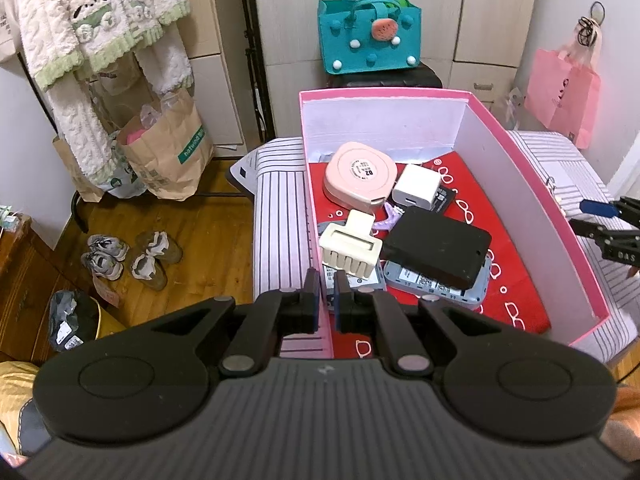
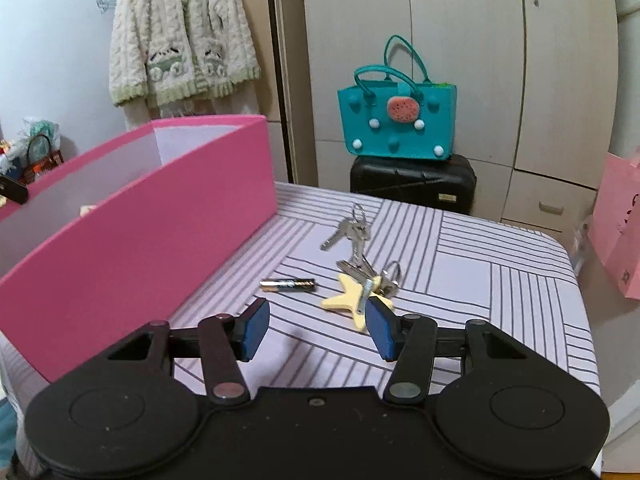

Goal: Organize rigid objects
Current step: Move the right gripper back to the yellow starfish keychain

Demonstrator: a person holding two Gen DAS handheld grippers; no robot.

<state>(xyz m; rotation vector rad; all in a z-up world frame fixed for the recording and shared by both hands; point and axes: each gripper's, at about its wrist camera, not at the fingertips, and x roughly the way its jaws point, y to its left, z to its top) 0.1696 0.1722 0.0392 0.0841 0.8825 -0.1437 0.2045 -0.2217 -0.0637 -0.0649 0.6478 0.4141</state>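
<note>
On the striped bench (image 2: 460,248), nearest the right gripper (image 2: 318,330), whose jaws stand open and empty, a star tag (image 2: 346,300) lies partly behind the right-hand pad. Just left of it a battery (image 2: 288,285) lies flat, long axis running left to right across the view, silvery end cap to the left, toward the box (image 2: 152,216). Beyond the tag, keys (image 2: 354,232) lie on their rings, the far ones pointing their blades down-left.

In the left wrist view, the left gripper (image 1: 328,300) has its jaws closed on the box's near-left wall. Inside, near to far: a blue-grey device (image 1: 440,288) under a black case (image 1: 436,252), a cream hair clip (image 1: 352,248), a white charger (image 1: 416,186), a pink round case (image 1: 358,172). Farther off, a teal bag (image 1: 370,38) stands on a black case.
</note>
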